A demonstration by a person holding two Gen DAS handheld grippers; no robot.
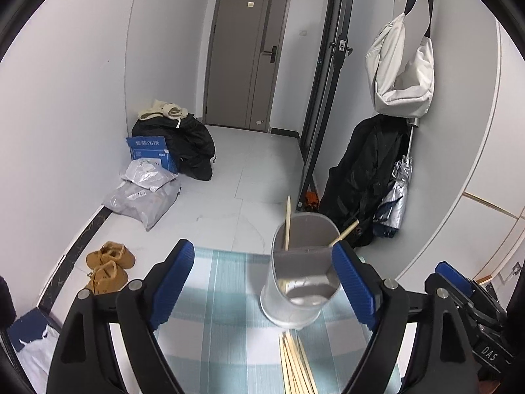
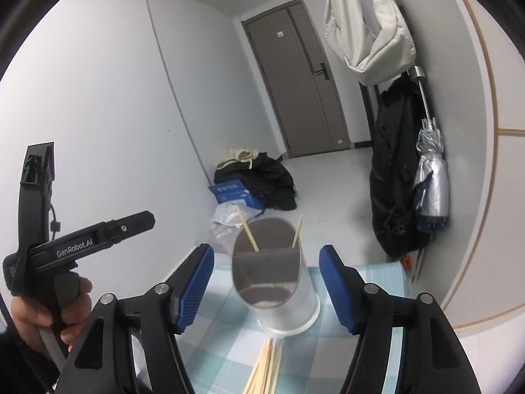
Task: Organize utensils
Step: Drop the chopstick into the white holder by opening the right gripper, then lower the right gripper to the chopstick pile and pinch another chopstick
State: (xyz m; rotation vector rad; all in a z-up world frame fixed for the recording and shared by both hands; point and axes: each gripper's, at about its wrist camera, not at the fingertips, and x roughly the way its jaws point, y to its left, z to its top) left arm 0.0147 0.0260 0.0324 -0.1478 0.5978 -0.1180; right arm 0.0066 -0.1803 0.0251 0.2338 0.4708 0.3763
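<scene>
A grey utensil holder [image 1: 298,279] with an inner divider stands on the blue-checked tablecloth [image 1: 223,295]. Two wooden chopsticks [image 1: 288,223] lean inside the holder. A bundle of loose chopsticks [image 1: 295,364] lies on the cloth just in front of it. My left gripper [image 1: 262,248] is open; the holder sits close to the right finger and nothing is clamped. In the right wrist view my right gripper [image 2: 266,250] is open too, the holder [image 2: 275,282] centred beyond its fingers and the loose chopsticks [image 2: 265,371] below it. A hand [image 2: 42,315] holds the left gripper's handle.
The table's far edge drops to a tiled floor with brown shoes [image 1: 110,267], plastic bags [image 1: 144,190], a blue box [image 1: 152,152] and a black coat pile [image 1: 187,144]. A hanging black coat [image 2: 397,180], an umbrella [image 2: 431,177] and a white bag [image 2: 367,23] line the right wall.
</scene>
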